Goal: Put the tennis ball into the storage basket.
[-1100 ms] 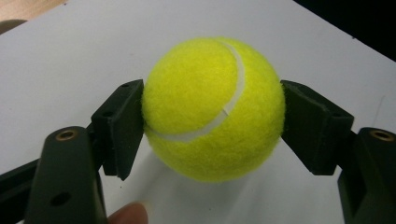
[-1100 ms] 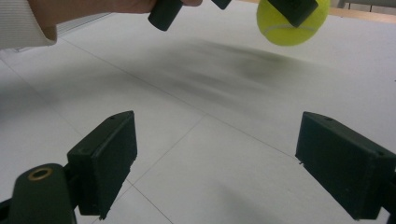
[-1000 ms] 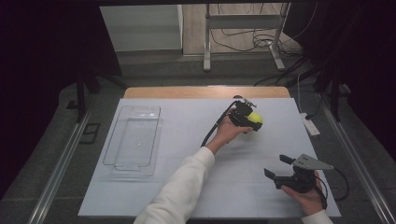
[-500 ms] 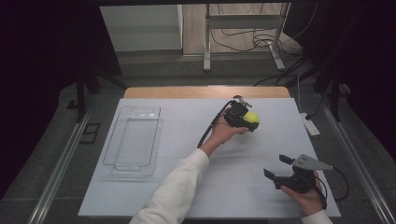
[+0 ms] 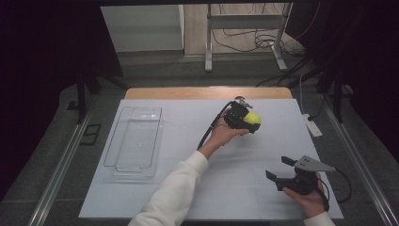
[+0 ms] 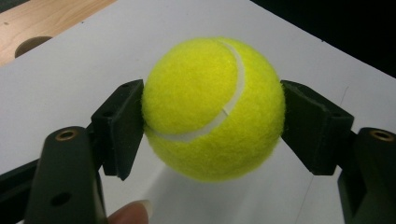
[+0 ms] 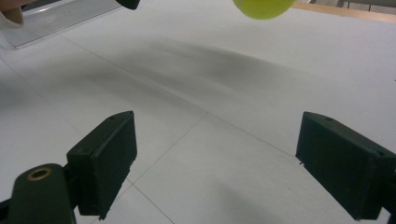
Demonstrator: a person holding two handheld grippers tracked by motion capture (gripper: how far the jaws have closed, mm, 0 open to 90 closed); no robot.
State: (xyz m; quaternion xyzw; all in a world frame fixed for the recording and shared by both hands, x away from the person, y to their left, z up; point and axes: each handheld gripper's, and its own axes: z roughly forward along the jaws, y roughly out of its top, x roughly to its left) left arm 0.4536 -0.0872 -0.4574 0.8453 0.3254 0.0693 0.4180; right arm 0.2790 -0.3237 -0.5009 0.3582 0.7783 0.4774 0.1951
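- Your white table cover (image 5: 197, 188) carries everything; take it as the landmark.
- The clear plastic tray (image 5: 135, 141) lies on the cover's left part, long side running away from you, with nothing inside it that shows from the high view.
- Your left gripper (image 5: 241, 117) is over the cover's far middle, well apart from the tray, its jaws clamped on a yellow tennis ball (image 5: 252, 118).
- The left gripper view adds what the high view cannot: the ball (image 6: 214, 108) is pinched at both sides and lifted above the cover, your fingertip (image 6: 133, 213) below.
- Your right gripper (image 5: 281, 171) is at the cover's near right corner, jaws apart, nothing between them.
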